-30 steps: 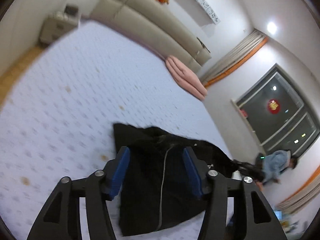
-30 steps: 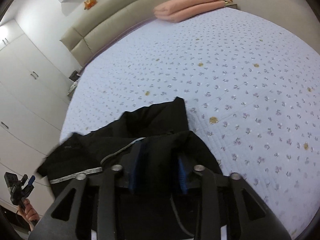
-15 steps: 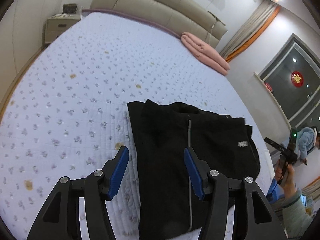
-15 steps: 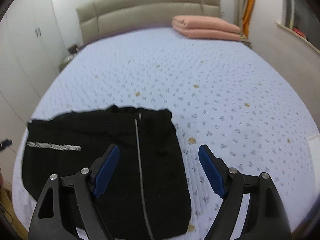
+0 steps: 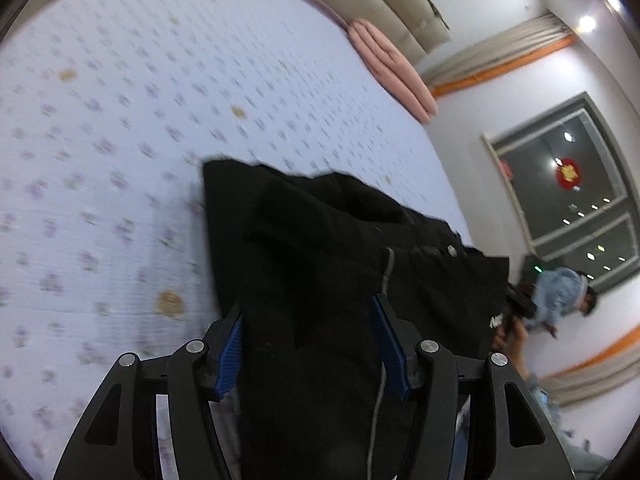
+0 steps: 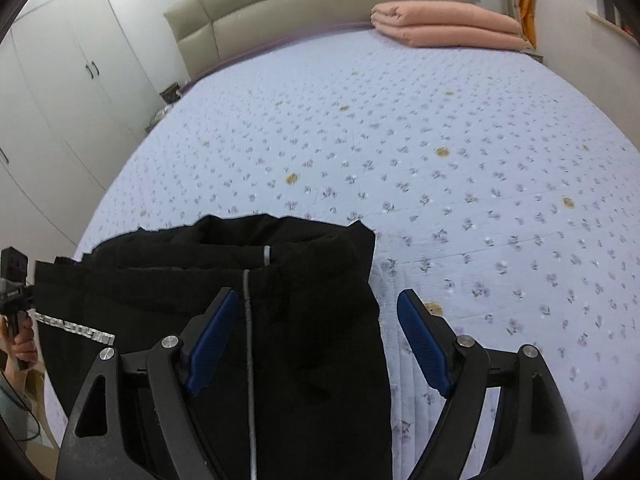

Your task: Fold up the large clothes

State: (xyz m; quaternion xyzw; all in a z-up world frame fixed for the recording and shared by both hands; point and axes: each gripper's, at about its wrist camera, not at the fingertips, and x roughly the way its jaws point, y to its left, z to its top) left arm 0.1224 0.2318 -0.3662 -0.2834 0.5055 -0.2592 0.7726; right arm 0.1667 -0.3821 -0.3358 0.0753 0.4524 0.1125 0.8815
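The right gripper has just let go of the black jacket — jaws spread, nothing pinched — while the left gripper, also parted, drops over the fabric at six o'clock, so that fold looks laid.

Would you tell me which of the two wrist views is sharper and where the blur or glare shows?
Right wrist view: sharper, bedspread print crisp, black jacket edges clean. Left wrist view: motion blur smears the bedspread print and the jacket outline; ceiling light flares; both bend with fisheye distortion.

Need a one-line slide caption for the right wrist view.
Open right gripper poised over a black zip-front jacket on a floral bedspread.
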